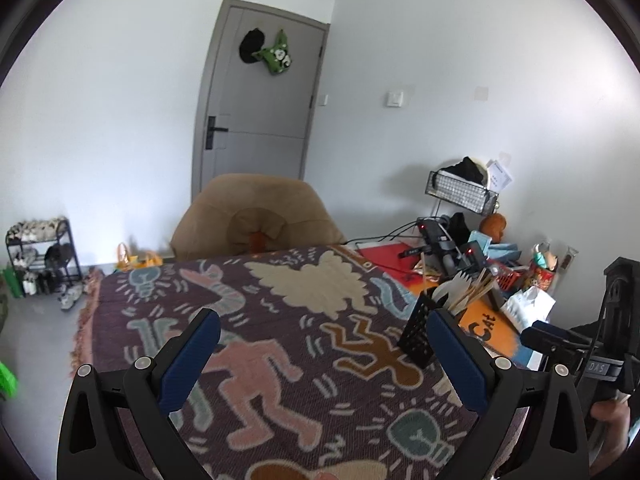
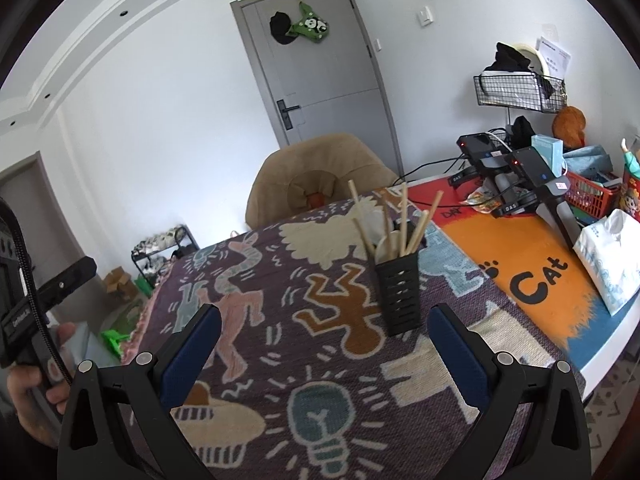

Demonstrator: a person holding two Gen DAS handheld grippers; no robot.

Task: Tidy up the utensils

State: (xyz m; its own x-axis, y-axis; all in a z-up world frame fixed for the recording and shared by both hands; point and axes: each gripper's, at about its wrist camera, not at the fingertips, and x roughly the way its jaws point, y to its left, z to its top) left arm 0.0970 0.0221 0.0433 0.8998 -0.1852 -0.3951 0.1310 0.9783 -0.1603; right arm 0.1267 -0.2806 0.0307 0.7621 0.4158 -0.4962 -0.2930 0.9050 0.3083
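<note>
Jaws of left gripper [image 1: 323, 346]: spread wide, blue pads bare, nothing between them. Jaws of right gripper [image 2: 324, 342]: likewise spread wide and empty, held above the patterned cloth [image 2: 280, 320] covering the worktop.

Task item: black slotted holder [image 2: 398, 294], upright on the cloth, loaded with wooden chopsticks [image 2: 404, 224] and pale spoon-like utensils [image 1: 454, 284] standing handle-down, tips fanned out above the rim. No loose utensils visible on the cloth in either view.

Position relative to right gripper: holder ahead of the jaws, slightly right of the midline, near the right pad but apart from it. Position relative to left gripper: holder far right of centre, just beyond the right pad, lower edge partly hidden behind that pad; contact not apparent.

Judged state of task: utensils appear gathered in the holder already; step in hand reads as clearing away with empty jaws, or lining up for a further adjustment. Cannot tell which.

Handling notes, as judgement: holder tall and narrow, top-heavy with long sticks, prone to tipping if nudged near the rim. Keep both pads clear of the protruding chopsticks. For any regrasp, approach level, square to the flat sides, low on the body.

Surroundings: tan chair [image 2: 320, 176] beyond the far edge, orange mat [image 2: 520, 248] to the right, person's hand [image 2: 28, 388] on the other gripper's handle.
</note>
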